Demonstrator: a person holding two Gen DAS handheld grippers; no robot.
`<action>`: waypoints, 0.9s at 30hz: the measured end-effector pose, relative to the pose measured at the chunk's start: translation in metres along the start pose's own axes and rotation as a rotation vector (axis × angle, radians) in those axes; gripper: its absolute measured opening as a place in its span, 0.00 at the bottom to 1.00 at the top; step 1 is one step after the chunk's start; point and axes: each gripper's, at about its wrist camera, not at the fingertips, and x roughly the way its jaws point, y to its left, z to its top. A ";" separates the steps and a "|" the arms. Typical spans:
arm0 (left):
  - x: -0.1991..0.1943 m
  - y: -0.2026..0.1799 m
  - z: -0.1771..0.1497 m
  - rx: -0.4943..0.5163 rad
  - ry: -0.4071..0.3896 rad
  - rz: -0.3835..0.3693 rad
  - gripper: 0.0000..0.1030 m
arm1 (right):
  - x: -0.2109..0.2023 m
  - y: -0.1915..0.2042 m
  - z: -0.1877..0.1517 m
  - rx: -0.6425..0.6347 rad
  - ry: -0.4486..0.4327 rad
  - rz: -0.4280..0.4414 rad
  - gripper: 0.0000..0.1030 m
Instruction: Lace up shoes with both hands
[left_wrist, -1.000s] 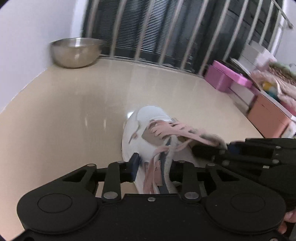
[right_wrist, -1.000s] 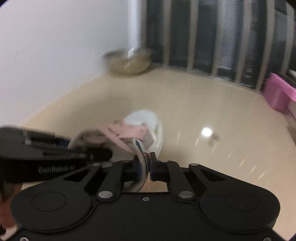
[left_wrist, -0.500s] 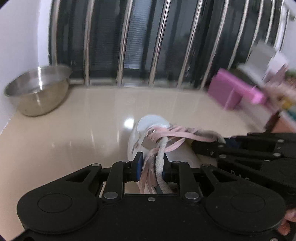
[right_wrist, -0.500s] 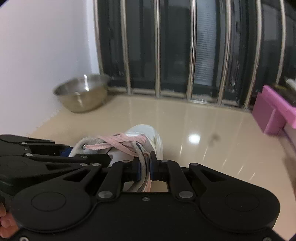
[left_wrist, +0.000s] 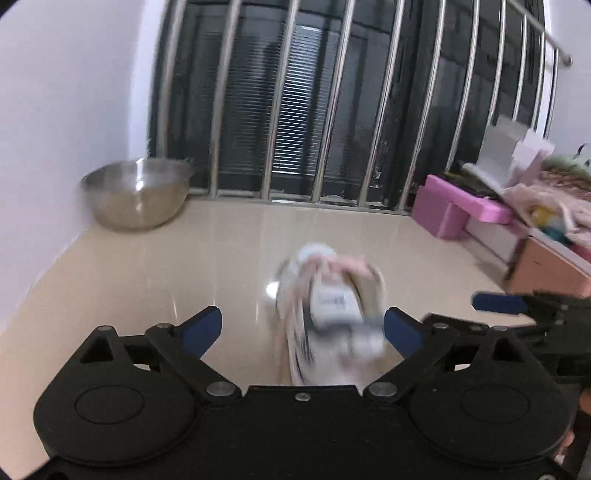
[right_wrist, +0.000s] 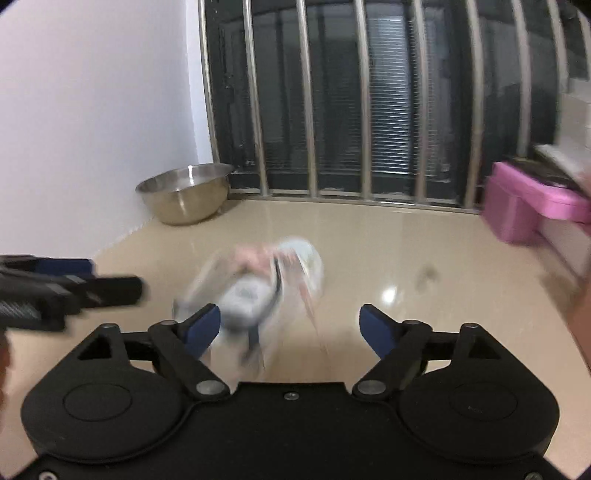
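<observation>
Both wrist cameras look forward and slightly down, close over the blurred, seemingly white shoe (left_wrist: 325, 306), sharing the steel bowl (right_wrist: 184, 194).

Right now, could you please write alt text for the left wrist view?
A blurred white shoe with pink laces lies on a beige floor beyond the left gripper, whose jaws are opening around nothing. A steel bowl sits by the barred window.

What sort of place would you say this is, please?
Probably a home, on the floor by a barred window: a steel bowl against the wall, pink boxes and piled clothes alongside.
</observation>
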 end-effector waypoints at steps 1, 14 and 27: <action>-0.009 0.002 -0.017 -0.015 0.023 0.030 0.96 | -0.013 0.001 -0.016 -0.002 0.000 -0.014 0.82; -0.018 -0.001 -0.101 0.008 0.105 0.128 1.00 | -0.052 0.016 -0.124 0.116 0.093 -0.155 0.93; -0.002 -0.015 -0.100 0.073 0.175 0.185 1.00 | -0.037 0.033 -0.122 0.073 0.137 -0.229 1.00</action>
